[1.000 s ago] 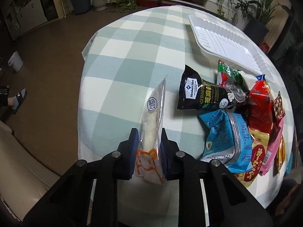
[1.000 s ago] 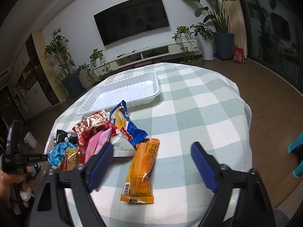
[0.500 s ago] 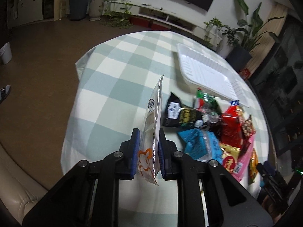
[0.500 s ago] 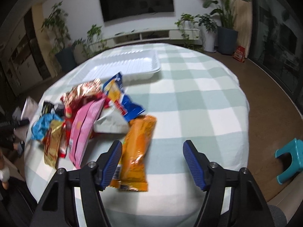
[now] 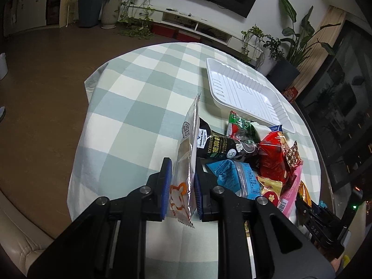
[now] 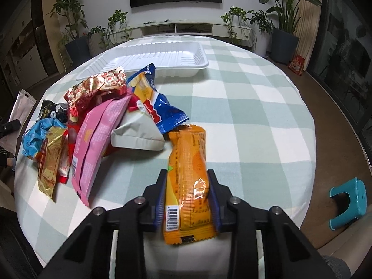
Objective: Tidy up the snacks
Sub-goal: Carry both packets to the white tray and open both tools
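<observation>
My left gripper (image 5: 182,169) is shut on the lower end of a long clear packet (image 5: 189,125) with an orange print, held edge-up above the tablecloth. My right gripper (image 6: 187,176) has its jaws closing on an orange snack packet (image 6: 188,148), with both blue pads against its sides and its far end toward the pile. A heap of snacks lies between the two: a black packet (image 5: 218,146), a blue one (image 5: 237,176), a red one (image 5: 274,155), a pink one (image 6: 97,137). Behind the heap sits a white ribbed tray (image 5: 244,90) (image 6: 153,58), with nothing in it.
The round table wears a green-and-white check cloth (image 6: 244,107) that falls away at every edge. A teal stool (image 6: 348,200) stands on the floor at the right, and a beige sofa (image 5: 14,239) lies near the left. Potted plants and a TV cabinet line the far wall.
The right jaws have gone from wide apart to closed against the orange packet as the gripper came down over it. The left gripper has raised its packet slightly and tilted upward.
</observation>
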